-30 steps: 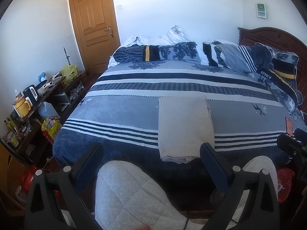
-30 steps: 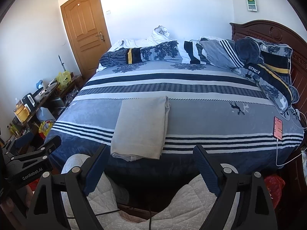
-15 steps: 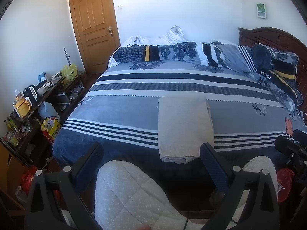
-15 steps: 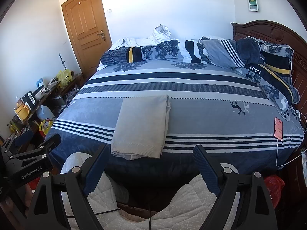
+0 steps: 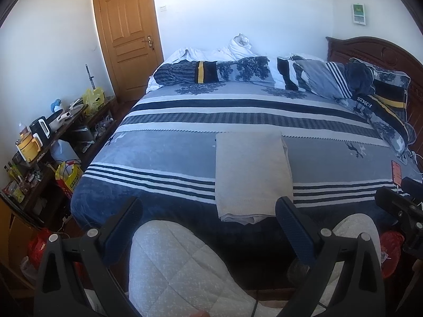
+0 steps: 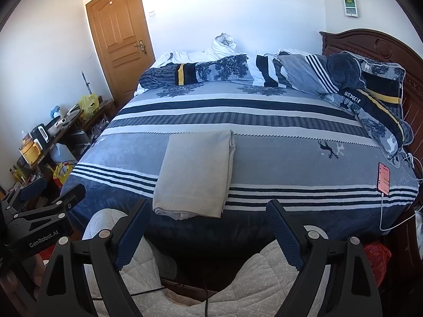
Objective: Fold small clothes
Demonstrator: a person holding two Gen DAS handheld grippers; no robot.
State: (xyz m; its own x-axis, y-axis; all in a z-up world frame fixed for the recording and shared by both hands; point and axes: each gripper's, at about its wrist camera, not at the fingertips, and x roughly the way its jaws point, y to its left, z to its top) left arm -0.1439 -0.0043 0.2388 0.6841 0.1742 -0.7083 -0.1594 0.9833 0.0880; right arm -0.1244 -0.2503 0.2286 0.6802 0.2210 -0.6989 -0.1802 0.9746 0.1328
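A beige garment [image 5: 252, 174] lies folded into a long flat rectangle on the striped blue bed [image 5: 164, 158], reaching the near edge. It also shows in the right wrist view [image 6: 195, 174]. My left gripper [image 5: 208, 227] is open and empty, held back from the bed above a quilted knee. My right gripper [image 6: 208, 227] is open and empty, also short of the bed edge. Neither touches the garment.
Rolled bedding and pillows [image 5: 264, 71] lie along the far side of the bed. A phone [image 6: 384, 178] on a cable lies at the bed's right edge. A cluttered side table [image 5: 39, 137] stands at left, a wooden door [image 5: 127, 34] behind it.
The right wrist view has shifted slightly; the garment sits a little lower in it. Nothing was taken hold of or let go.
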